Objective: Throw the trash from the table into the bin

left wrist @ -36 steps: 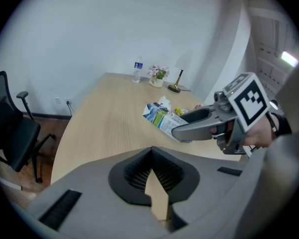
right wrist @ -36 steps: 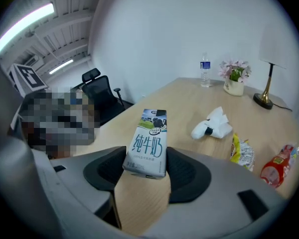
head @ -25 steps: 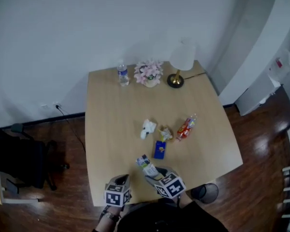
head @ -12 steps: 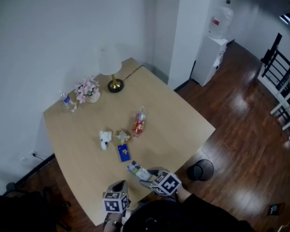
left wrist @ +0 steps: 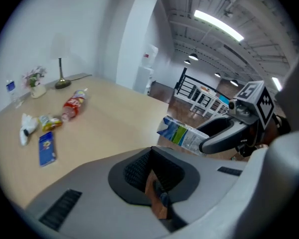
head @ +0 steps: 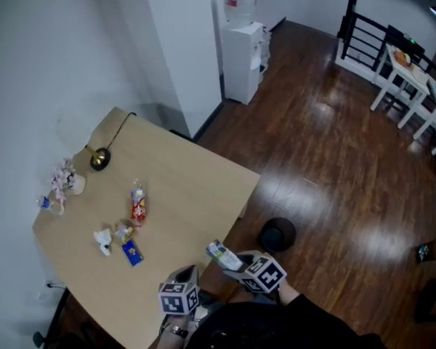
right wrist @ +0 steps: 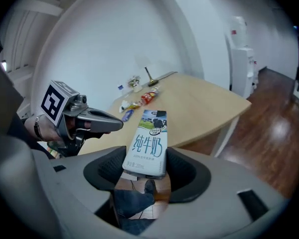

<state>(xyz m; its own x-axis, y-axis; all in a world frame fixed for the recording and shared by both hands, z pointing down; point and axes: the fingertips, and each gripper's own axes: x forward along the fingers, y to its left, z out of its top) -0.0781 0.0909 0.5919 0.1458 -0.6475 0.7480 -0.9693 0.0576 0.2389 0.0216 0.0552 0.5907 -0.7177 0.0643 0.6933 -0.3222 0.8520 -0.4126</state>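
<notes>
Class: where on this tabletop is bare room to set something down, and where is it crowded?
Bare: the stretch of table between the red packet and the edge nearest the bin. Crowded: around the tissue, yellow wrapper, blue packet; by the lamp and flowers.

Bare wooden floor (head: 349, 187) lies open around the black bin (head: 277, 234) at lower centre. The table (head: 203, 187) edge stands just left of it, and the water dispenser (head: 241, 60) is well apart at the top.
</notes>
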